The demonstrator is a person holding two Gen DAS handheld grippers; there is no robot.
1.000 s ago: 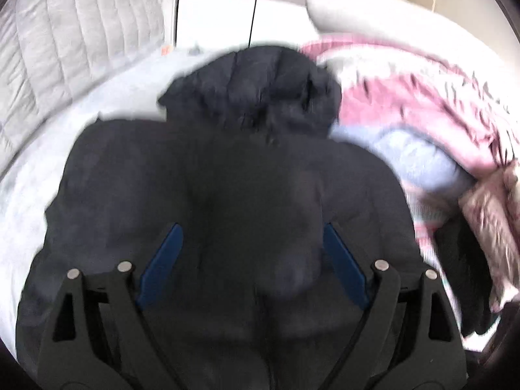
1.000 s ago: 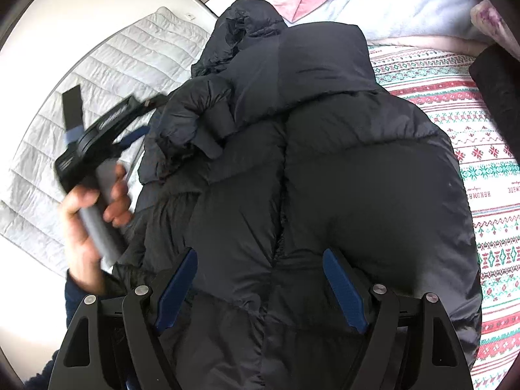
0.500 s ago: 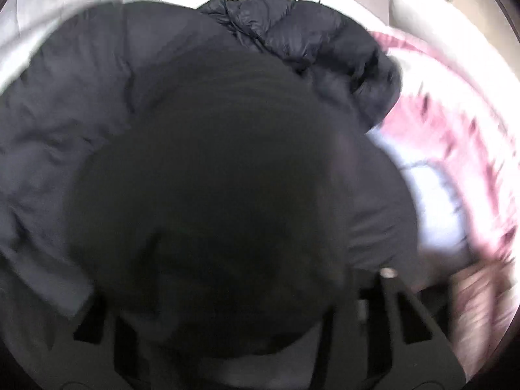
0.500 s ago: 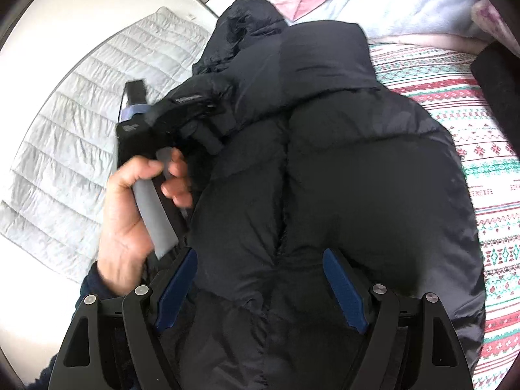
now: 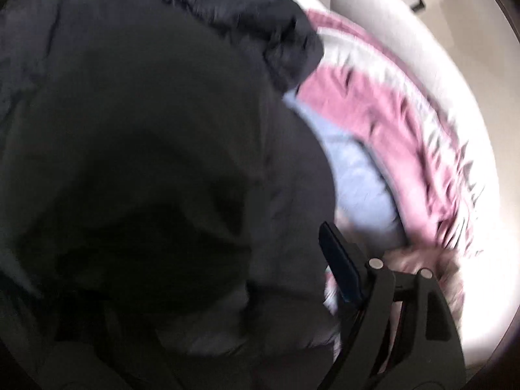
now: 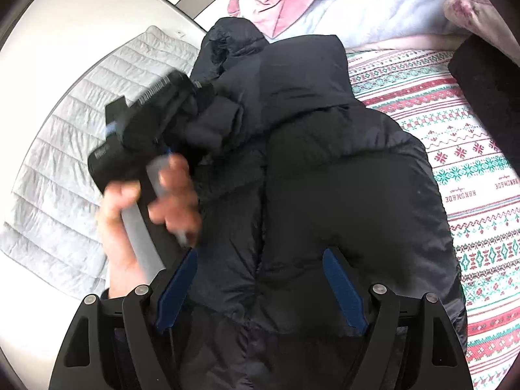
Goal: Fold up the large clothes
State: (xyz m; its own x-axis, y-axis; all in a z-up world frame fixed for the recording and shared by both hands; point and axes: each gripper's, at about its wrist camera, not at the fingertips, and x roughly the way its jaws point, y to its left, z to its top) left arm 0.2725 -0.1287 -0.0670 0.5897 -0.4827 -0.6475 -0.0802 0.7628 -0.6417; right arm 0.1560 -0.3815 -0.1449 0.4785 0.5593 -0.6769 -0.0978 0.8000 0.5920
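A black puffer jacket (image 6: pixel 341 175) lies spread on the bed, hood at the far end. My right gripper (image 6: pixel 260 286) is open and empty, its blue pads either side of the jacket's lower middle. My left gripper (image 6: pixel 182 110), seen in the right wrist view, is pushed into the folded left sleeve (image 6: pixel 214 126); its fingertips are hidden in the fabric. In the left wrist view the dark jacket (image 5: pixel 146 162) fills the frame and covers the left finger; only the right finger (image 5: pixel 344 276) shows, standing wide.
A red, green and white patterned blanket (image 6: pixel 471 175) lies under the jacket on the right. Pink and pale blue bedding (image 6: pixel 325 3) is piled past the hood. A grey quilted pad (image 6: pixel 58 169) lies on the left. A dark object (image 6: pixel 487 74) sits far right.
My left gripper has swung right onto the jacket and pushed into the left sleeve, carrying it toward the middle. My right gripper has stayed in place and open.
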